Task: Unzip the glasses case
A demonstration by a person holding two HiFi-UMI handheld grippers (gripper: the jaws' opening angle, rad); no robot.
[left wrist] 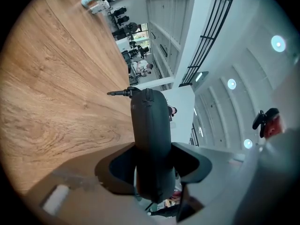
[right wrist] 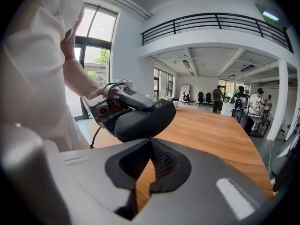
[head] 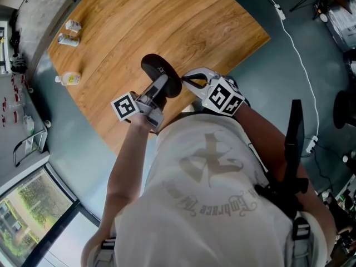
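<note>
A black oval glasses case (head: 158,71) hangs above the near edge of the round wooden table (head: 167,21). My left gripper (head: 161,89) is shut on its near end and points level. In the left gripper view the case (left wrist: 150,125) stands edge-on between the jaws of the left gripper (left wrist: 152,168), and its zipper pull (left wrist: 118,93) sticks out free to the left. My right gripper (head: 186,82) sits just right of the case, its jaws closed tip to tip. In the right gripper view the right gripper (right wrist: 150,141) has its tips right under the case (right wrist: 143,118), with nothing seen between them.
Two small bottles (head: 69,32) and a small round container (head: 69,78) lie at the table's far left. A white cable (head: 297,54) runs over the floor on the right. People and chairs stand far off across the hall (right wrist: 234,100).
</note>
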